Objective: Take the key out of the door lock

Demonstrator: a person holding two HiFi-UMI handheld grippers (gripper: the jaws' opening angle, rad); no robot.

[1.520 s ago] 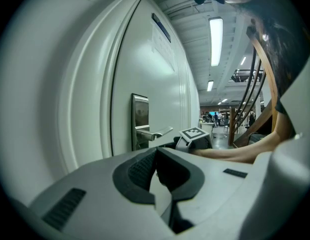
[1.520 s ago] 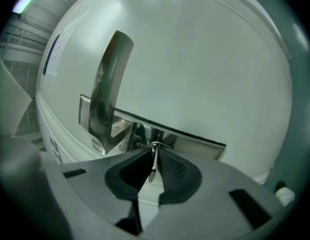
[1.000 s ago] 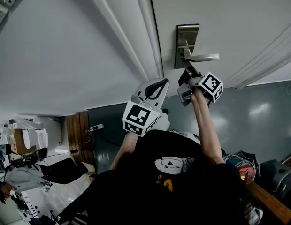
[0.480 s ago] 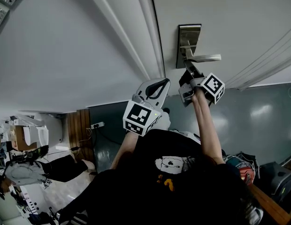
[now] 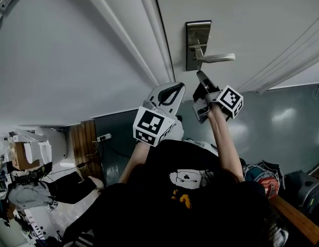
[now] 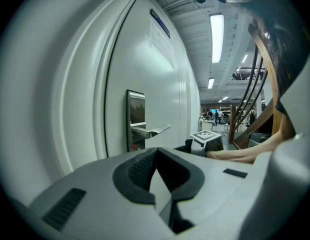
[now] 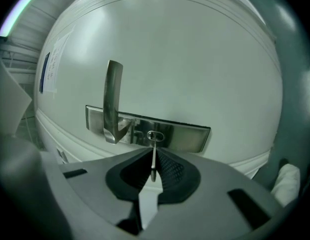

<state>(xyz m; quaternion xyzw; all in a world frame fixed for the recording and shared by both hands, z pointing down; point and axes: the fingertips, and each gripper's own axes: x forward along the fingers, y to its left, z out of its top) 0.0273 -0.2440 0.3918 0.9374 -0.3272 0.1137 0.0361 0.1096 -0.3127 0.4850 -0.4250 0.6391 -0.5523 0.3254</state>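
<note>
My right gripper (image 7: 153, 173) pinches the key (image 7: 153, 156) narrowly, edge-on, its tip at the keyhole (image 7: 155, 135) mid lock plate (image 7: 191, 135). Such a thin grip could slip if I tilt while pulling, and the key would drop. My left gripper (image 6: 156, 176) is closed and empty.

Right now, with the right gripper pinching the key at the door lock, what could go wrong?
The right gripper holds the key only by its thin edge between the jaws, so it might twist or slip out. The key's tip looks close to the keyhole, so an angled pull could bind it. The lever handle sits just beside and might get bumped.
</note>
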